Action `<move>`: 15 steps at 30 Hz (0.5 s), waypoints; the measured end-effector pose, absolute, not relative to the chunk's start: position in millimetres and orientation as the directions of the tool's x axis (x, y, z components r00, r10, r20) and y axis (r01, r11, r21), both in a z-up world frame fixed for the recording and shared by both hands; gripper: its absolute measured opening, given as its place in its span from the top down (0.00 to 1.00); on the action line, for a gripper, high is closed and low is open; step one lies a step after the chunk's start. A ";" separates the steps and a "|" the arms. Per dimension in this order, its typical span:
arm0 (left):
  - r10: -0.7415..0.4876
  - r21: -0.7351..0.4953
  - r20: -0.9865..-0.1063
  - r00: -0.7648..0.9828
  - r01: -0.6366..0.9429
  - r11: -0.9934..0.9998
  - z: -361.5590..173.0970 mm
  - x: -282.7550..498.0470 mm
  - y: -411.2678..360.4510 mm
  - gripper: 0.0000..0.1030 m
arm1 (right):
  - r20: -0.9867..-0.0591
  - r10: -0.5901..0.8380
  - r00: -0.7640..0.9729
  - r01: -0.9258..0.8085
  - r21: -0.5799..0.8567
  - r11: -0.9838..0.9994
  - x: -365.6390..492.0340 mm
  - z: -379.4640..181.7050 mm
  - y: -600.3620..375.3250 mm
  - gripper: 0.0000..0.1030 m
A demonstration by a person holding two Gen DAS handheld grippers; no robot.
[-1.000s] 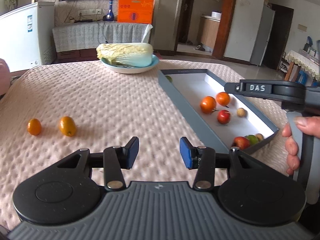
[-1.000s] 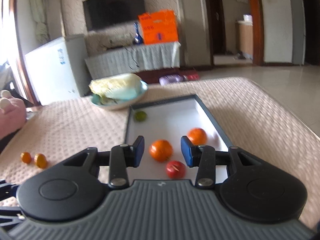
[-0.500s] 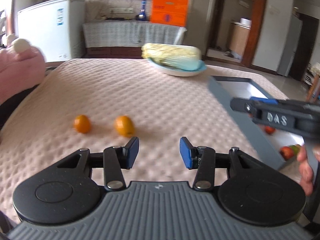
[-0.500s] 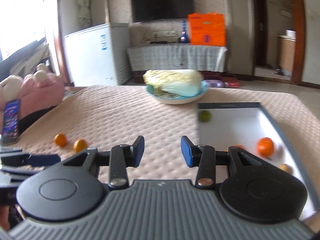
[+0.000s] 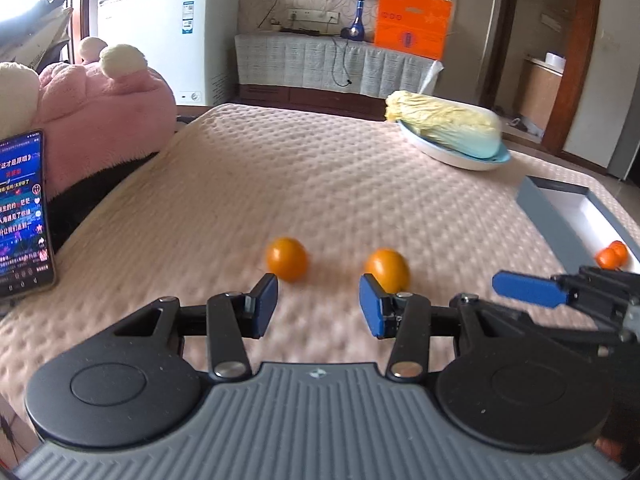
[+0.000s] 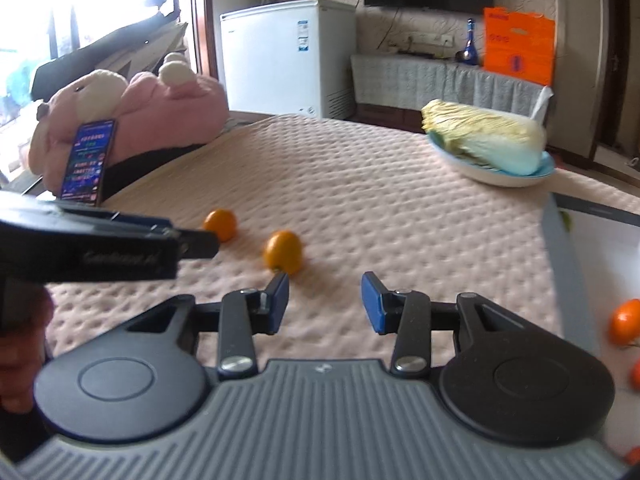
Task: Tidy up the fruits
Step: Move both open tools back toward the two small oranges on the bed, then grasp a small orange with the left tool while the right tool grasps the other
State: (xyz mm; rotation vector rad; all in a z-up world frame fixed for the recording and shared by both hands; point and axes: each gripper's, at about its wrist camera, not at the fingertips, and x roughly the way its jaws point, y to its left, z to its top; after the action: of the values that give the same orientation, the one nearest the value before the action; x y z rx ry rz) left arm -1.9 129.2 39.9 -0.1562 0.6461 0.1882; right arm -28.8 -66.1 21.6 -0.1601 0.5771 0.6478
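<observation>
Two small orange fruits lie on the pink quilted tablecloth: a left one (image 5: 287, 259) (image 6: 220, 224) and a right one (image 5: 387, 270) (image 6: 283, 252). My left gripper (image 5: 318, 306) is open and empty, just short of them, its pads roughly in line with each fruit. My right gripper (image 6: 325, 303) is open and empty, the right fruit just beyond its left pad; its blue finger (image 5: 528, 290) shows in the left wrist view. A grey tray (image 5: 540, 208) (image 6: 562, 256) at the right holds orange fruits (image 5: 612, 256) (image 6: 625, 322).
A cabbage on a blue plate (image 5: 448, 132) (image 6: 486, 144) sits at the back right. A pink plush toy (image 5: 100, 108) (image 6: 132, 124) with a lit phone (image 5: 22, 212) (image 6: 86, 162) leaning on it lies at the table's left edge.
Both grippers have swung left, away from the tray, and moved closer to the two orange fruits on the cloth. Both stay open.
</observation>
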 end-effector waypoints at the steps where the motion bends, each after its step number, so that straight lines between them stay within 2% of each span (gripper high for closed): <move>1: 0.128 -0.087 -0.615 0.778 -0.228 0.970 38.6 1.0 132.5 0.50 | -0.554 0.528 0.644 -0.615 0.036 0.788 -28.7 21.2 -62.6 0.59; 10: 0.108 -0.110 -0.656 0.747 -0.236 0.966 17.7 24.5 143.7 0.50 | -0.570 0.531 0.627 -0.627 0.035 0.778 -20.3 13.2 -39.5 0.59; 15: 0.105 -0.105 -0.644 0.758 -0.223 0.969 14.4 33.4 141.8 0.50 | -0.580 0.521 0.627 -0.623 0.028 0.782 -15.1 8.5 -30.8 0.59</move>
State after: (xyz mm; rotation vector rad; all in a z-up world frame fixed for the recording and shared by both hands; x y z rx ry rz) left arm 33.4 141.8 14.4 -0.1802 0.6882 0.1795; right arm -15.1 -30.8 8.5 -0.1818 0.6045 0.6599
